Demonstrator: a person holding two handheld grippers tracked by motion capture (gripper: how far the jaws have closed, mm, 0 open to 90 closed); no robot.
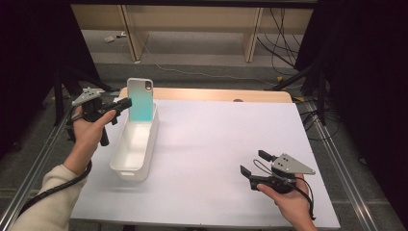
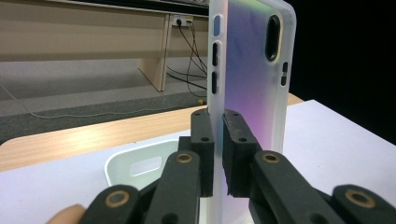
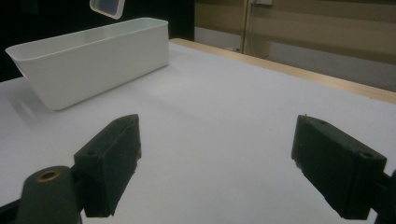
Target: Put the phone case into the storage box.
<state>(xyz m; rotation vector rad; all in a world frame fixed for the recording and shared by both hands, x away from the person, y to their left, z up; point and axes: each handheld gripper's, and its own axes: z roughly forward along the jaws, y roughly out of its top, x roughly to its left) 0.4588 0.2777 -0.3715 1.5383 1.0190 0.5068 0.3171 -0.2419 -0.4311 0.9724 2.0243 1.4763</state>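
Behind left gripper (image 2: 218, 154), phone case (image 2: 247, 70) bottom hidden.

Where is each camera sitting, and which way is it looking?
High view: above the person's side, looking forward and down at the white table; both forearms and hands show.
Left gripper view: on the left gripper, looking along its jaws, shut on the phone case; a fingertip shows.
Right gripper view: on the right gripper, low over the table, jaws open.
Shared: the white bin appears in all three.
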